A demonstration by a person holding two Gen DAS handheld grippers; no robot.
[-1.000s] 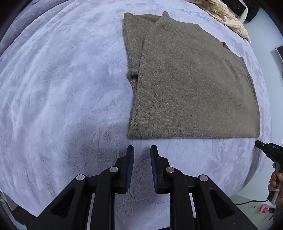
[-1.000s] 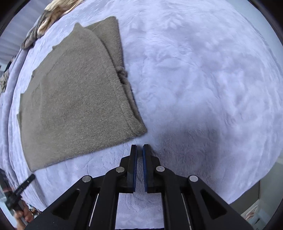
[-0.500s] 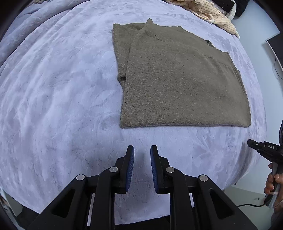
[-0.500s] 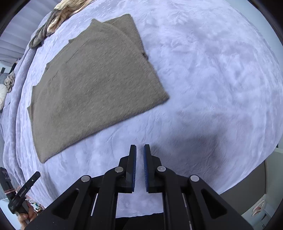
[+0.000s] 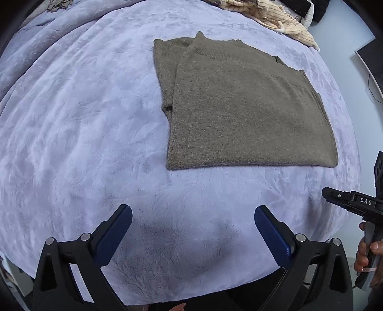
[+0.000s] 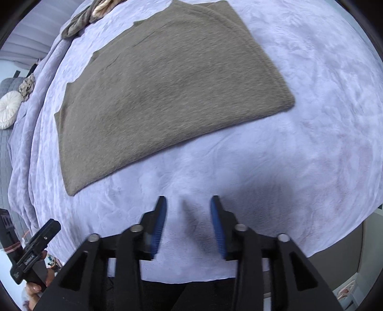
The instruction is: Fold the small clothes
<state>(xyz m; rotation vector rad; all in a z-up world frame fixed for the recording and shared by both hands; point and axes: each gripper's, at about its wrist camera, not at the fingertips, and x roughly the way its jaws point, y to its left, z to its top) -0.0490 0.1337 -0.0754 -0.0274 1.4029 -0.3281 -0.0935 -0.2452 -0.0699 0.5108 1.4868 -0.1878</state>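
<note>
Now both jaws just opening: left gripper (image 5: 193, 216) wide, right gripper (image 6: 188, 209) halfway, nothing between

Sweater (image 5: 239, 105): 1, folded
Blanket (image 5: 71, 119): 1
Grippers: 2, left (image 5: 193, 227) and right (image 6: 188, 223)
Hands: 2, right (image 5: 366, 253) and left (image 6: 32, 290)
Round cushion (image 6: 9, 110): 1
Striped cloth (image 5: 282, 16): 1

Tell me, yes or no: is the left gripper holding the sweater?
No. The left gripper stands wide open over bare blanket, with the sweater lying flat beyond its fingertips.
</note>
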